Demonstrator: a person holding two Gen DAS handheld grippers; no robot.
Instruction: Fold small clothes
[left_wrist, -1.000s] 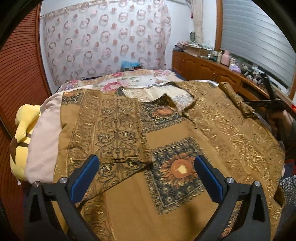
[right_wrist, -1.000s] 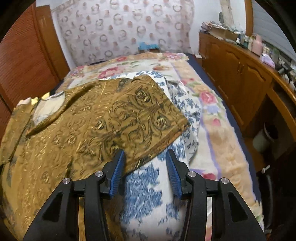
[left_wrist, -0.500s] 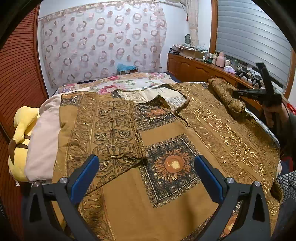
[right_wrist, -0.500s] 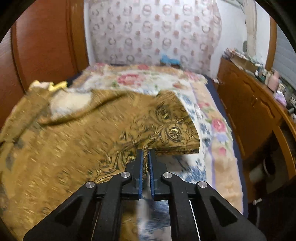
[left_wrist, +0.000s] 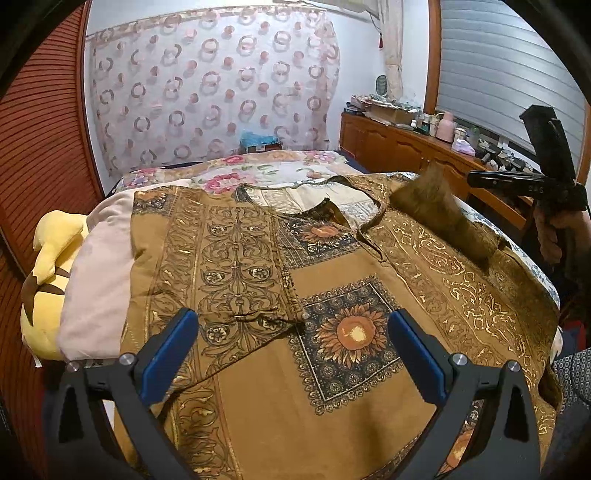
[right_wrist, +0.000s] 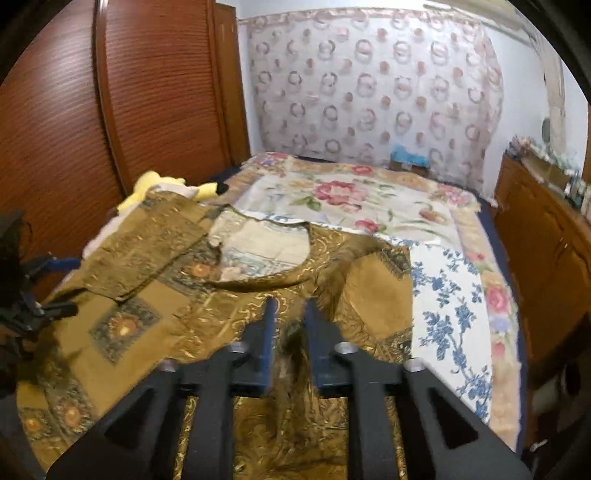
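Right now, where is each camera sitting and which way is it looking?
Left wrist: on the left gripper, low at the bed's near edge, facing the brown shirt and curtain; its open blue fingers show, and the right gripper in the person's hand.
Right wrist: on the right gripper, above the shirt's right side, facing the curtain and wardrobe; its fingers pinch the raised sleeve.
Both share the shirt, yellow plush toy, floral bedspread and curtain.

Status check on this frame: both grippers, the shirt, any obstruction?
Left gripper open, hovering over the brown patterned shirt. Right gripper shut on its right sleeve, lifted inward. Left sleeve already folded. No obstruction visible.
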